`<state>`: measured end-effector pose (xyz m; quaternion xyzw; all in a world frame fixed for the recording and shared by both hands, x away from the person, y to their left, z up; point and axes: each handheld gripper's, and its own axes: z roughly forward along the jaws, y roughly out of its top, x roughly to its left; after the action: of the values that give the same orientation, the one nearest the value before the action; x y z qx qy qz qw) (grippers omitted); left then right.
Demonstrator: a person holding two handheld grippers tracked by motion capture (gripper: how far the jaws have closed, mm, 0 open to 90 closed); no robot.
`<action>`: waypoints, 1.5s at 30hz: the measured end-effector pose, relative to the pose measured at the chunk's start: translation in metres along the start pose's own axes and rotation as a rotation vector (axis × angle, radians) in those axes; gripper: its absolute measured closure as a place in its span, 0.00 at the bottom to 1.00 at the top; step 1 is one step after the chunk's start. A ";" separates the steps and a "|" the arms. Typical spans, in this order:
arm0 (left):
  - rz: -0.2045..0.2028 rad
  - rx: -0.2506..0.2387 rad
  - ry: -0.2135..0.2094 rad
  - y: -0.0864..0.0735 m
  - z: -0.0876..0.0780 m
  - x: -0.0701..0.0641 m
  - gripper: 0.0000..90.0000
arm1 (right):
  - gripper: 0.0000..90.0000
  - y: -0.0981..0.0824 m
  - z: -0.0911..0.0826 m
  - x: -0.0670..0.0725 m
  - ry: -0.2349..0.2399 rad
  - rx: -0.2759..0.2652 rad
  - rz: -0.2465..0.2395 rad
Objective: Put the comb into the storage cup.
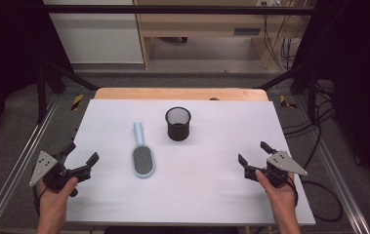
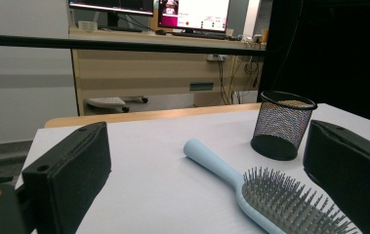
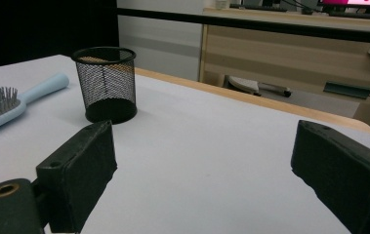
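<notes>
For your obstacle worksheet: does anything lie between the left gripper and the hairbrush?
Nothing visible does. Bare white table separates the open left gripper from the hairbrush; the mesh cup stands beyond the brush.

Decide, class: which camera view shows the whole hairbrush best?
The high view: the hairbrush lies whole, bristles up, handle toward the mesh cup. The left gripper view crops its head; the right gripper view catches part of it at the edge.

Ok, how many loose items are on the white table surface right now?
2. A light blue hairbrush lies bristles up left of centre, handle pointing away from the person. A black mesh pen cup stands upright just beyond it to the right. Nothing appears hidden.
</notes>
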<state>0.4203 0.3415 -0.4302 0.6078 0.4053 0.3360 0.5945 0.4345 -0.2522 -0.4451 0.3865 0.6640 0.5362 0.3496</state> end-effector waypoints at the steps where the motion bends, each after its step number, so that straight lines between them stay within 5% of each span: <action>1: -0.001 0.003 0.000 0.000 0.000 0.000 0.05 | 0.10 -0.001 0.000 -0.001 -0.003 0.002 0.005; 13: -0.022 0.048 0.010 -0.001 0.003 -0.002 0.20 | 0.10 -0.003 -0.001 -0.004 -0.021 0.015 0.023; 20: -0.048 0.100 0.015 -0.002 0.001 0.001 0.47 | 0.10 -0.004 -0.002 -0.006 -0.034 0.021 0.035; 24: -0.053 0.126 0.020 -0.002 -0.001 0.003 0.71 | 0.10 -0.004 -0.002 -0.006 -0.036 0.024 0.040; 31: -0.074 0.136 0.018 -0.003 -0.004 0.006 0.98 | 0.10 -0.004 -0.001 -0.004 -0.037 0.033 0.031; 39: -0.058 0.160 -0.014 -0.003 0.001 0.000 1.00 | 0.10 -0.005 0.001 -0.004 -0.046 0.041 0.030; 45: -0.010 0.218 -0.066 0.003 0.025 -0.010 1.00 | 0.10 -0.005 0.000 -0.003 -0.043 0.036 0.037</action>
<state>0.4380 0.3211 -0.4284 0.6777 0.4225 0.2668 0.5394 0.4349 -0.2557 -0.4494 0.4164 0.6586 0.5221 0.3470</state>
